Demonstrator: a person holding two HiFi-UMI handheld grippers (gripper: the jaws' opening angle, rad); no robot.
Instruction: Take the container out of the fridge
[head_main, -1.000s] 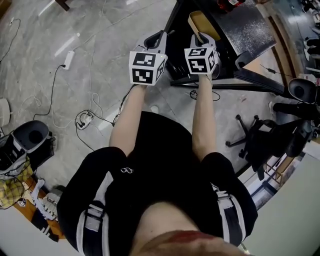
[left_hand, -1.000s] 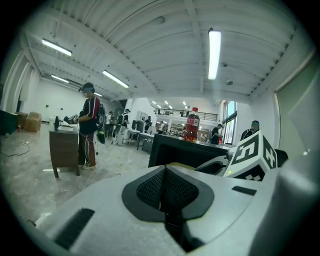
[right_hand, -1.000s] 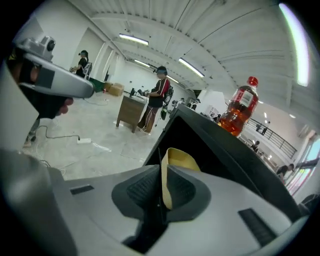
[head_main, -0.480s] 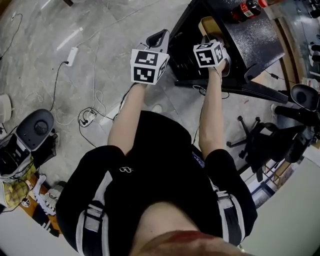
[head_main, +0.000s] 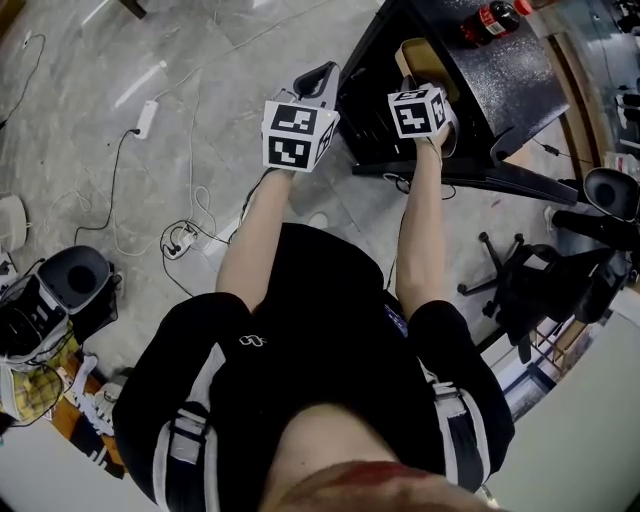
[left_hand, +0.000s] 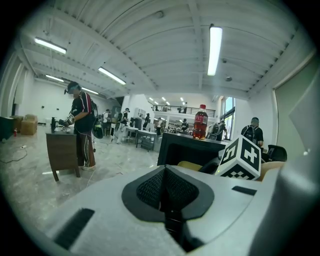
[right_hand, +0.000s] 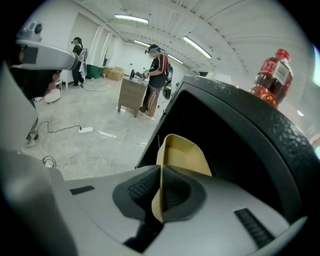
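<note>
Right gripper (right_hand: 159, 192) pinches rim of tan container (right_hand: 186, 150); container at twelve o'clock, in the fridge (right_hand: 240, 145) mouth. Left gripper (left_hand: 165, 192) jaws pressed together, empty; likely the withdrawal step, next needs a level pull straight back.

Your grey right tool (right_hand: 160, 194), black-padded, pinches a pale tan plastic container (right_hand: 185, 152); beyond it, the black pebble-textured fridge (right_hand: 252, 127) carries a dark cola bottle (right_hand: 270, 76) with a red label.

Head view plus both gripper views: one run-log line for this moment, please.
right tool: shut on container rim | container: at fridge opening | left tool: shut, empty | bottle: on fridge top
</note>
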